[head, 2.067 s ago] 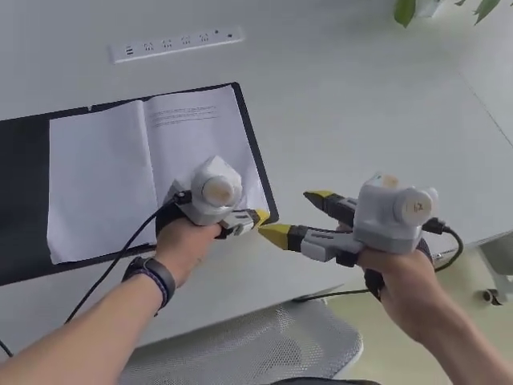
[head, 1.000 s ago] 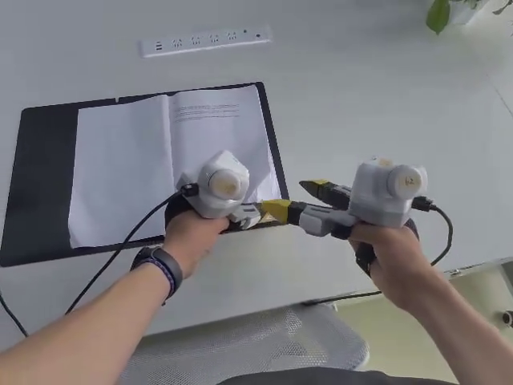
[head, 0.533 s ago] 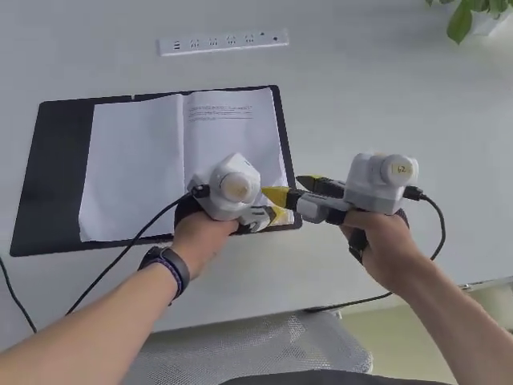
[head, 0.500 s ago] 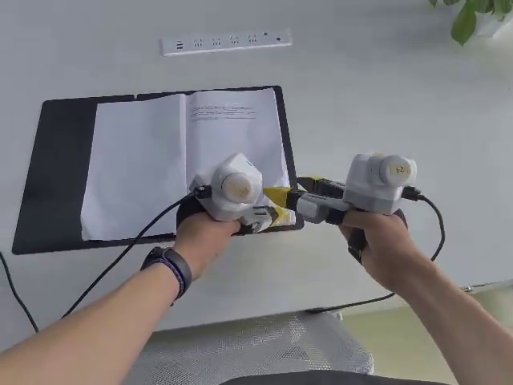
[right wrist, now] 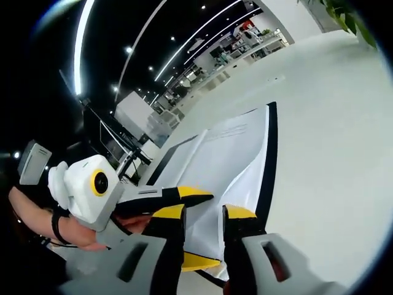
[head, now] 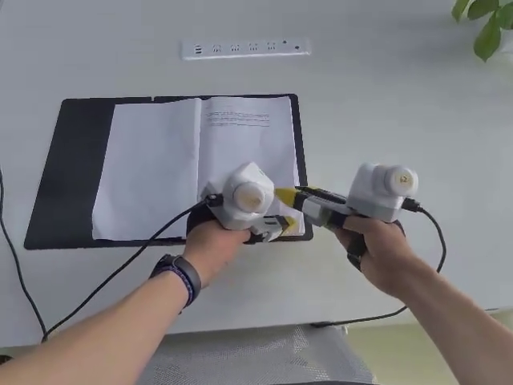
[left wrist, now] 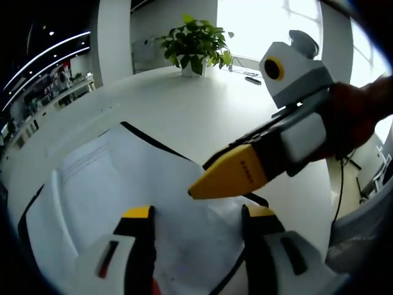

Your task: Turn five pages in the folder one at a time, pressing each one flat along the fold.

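L gripper (left wrist: 196, 212) fingers released over folder's (head: 56, 184) rt page (head: 248, 144); R gripper (right wrist: 206, 212) at page edge, can't tell if grasping.

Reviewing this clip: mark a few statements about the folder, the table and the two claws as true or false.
1. The folder lies open on the table. True.
2. A power strip lies on the table beyond the folder. True.
3. The left claw is shut tight. False: in the left gripper view its jaws stand well apart over the right page.
4. Both claws are at the folder's left edge. False: the left claw and the right claw are both by the lower right corner of the right page.
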Action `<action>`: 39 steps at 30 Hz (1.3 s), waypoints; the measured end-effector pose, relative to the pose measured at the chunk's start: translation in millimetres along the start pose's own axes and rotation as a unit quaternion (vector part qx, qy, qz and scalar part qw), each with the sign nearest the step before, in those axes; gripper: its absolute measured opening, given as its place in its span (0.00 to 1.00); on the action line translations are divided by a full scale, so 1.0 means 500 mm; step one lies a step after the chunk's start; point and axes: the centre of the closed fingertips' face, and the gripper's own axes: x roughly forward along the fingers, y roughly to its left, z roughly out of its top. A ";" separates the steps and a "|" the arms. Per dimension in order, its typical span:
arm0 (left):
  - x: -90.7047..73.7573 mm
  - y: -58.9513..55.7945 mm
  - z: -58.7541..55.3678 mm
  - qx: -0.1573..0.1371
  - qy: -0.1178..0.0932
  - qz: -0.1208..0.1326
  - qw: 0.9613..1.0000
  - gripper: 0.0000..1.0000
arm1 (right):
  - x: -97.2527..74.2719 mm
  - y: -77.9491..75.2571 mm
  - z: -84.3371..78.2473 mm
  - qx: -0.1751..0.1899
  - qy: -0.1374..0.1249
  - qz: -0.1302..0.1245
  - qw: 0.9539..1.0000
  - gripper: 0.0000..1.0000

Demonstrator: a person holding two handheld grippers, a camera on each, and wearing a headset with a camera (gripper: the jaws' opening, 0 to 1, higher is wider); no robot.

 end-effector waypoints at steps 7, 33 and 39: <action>-0.011 -0.006 0.011 -0.016 -0.001 -0.012 1.000 0.62 | -0.005 -0.006 0.000 0.016 -0.004 -0.002 1.000 0.08; -0.125 0.034 0.032 -0.050 -0.039 0.009 0.998 0.72 | -0.005 0.035 0.029 0.043 -0.032 0.000 0.999 0.00; -0.156 0.053 0.018 -0.046 -0.040 0.017 0.998 0.73 | -0.002 0.053 0.040 0.030 -0.035 0.003 0.999 0.00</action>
